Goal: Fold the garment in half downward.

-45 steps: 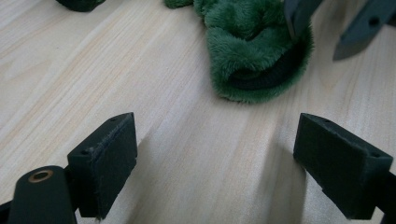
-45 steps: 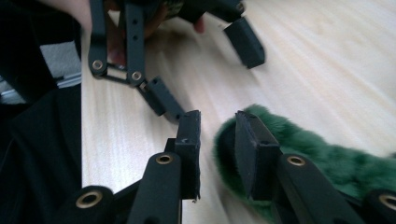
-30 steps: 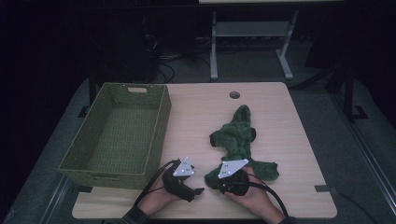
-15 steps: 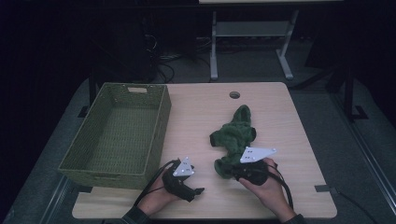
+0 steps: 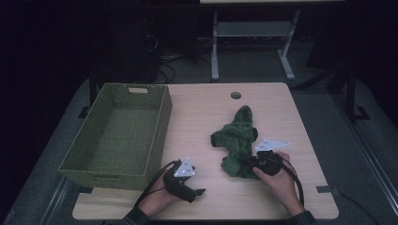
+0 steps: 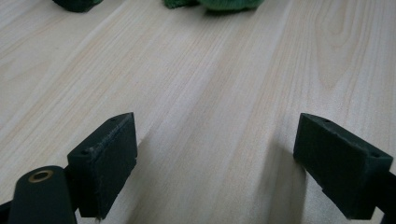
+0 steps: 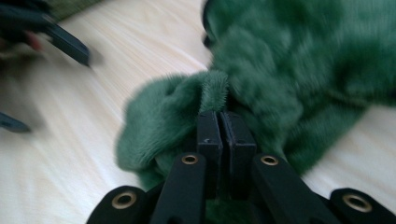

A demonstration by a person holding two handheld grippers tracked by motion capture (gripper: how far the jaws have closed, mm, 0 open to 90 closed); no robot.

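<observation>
Green plush toy (image 5: pixel 238 140) — one, seemingly — in pinched right gripper (image 7: pixel 219 122); left gripper (image 6: pixel 215 163) wide, empty.

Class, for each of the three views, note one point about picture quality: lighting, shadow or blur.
High view: dim, dark surround, the table lit. Left gripper view: sharp wood grain, soft shadows beside the open left claw. Right gripper view: motion blur smears the green plush toy; the right claw stays crisp.
</observation>
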